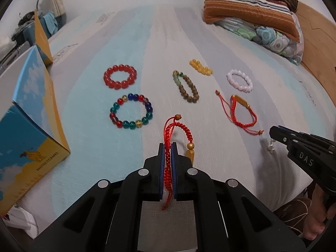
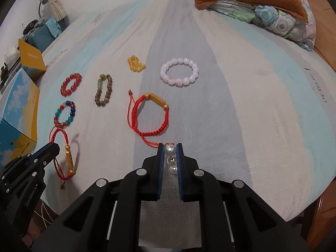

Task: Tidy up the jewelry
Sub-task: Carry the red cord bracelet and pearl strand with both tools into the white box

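Note:
My left gripper point(image 1: 167, 147) is shut on a red braided cord bracelet point(image 1: 180, 130) with a gold bar; the bracelet point(image 2: 69, 157) hangs just above the sheet. Pearl earrings point(image 2: 170, 150) sit pinched between the pads of my right gripper point(image 2: 169, 147), which is shut on them. On the striped bed sheet point(image 1: 88, 142) lie a red bead bracelet point(image 1: 120, 76), a multicolour bead bracelet point(image 1: 131, 111), a brown and green bead bracelet point(image 1: 185, 87), a yellow bead bracelet point(image 1: 200, 67), a pale pink bead bracelet point(image 2: 179, 71) and a second red cord bracelet point(image 2: 150, 115).
A blue and yellow open box point(image 1: 27, 115) stands at the left edge of the bed. Folded blankets and a flowered pillow point(image 1: 262, 21) are stacked at the far right. A wooden bed frame point(image 1: 315, 42) runs along the right side. A person's hand point(image 1: 319, 216) holds the right gripper.

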Demonstrator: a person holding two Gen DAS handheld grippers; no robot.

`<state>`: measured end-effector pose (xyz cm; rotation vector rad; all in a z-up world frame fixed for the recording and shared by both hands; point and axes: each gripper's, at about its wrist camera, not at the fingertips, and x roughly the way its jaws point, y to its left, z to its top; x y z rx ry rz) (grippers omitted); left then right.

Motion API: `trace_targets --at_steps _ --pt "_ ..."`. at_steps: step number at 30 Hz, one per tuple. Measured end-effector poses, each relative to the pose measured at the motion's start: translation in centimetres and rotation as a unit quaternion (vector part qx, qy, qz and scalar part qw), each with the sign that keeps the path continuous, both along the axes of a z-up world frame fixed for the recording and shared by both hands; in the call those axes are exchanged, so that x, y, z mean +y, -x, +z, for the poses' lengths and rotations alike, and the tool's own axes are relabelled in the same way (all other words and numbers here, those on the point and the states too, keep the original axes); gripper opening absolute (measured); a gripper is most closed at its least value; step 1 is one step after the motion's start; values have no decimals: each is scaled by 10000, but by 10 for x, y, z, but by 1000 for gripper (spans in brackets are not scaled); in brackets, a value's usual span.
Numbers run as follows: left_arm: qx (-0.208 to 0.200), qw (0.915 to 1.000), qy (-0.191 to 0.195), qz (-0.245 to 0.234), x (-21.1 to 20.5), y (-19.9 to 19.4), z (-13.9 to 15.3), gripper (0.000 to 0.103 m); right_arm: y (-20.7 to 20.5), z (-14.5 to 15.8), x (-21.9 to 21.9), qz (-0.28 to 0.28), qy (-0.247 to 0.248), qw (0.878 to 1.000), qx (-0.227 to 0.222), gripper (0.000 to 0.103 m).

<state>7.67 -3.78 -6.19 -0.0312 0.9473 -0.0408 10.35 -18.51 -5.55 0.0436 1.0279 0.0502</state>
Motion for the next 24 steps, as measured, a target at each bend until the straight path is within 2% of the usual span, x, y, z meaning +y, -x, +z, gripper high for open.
trace_targets --at_steps 11,24 --pt "-245 9995 -81 185 7 -5 25 5 -2 22 5 -84 60 9997 -229 11" --pt "-622 9970 -137 431 35 -10 78 5 -13 65 36 39 120 9979 -639 11"
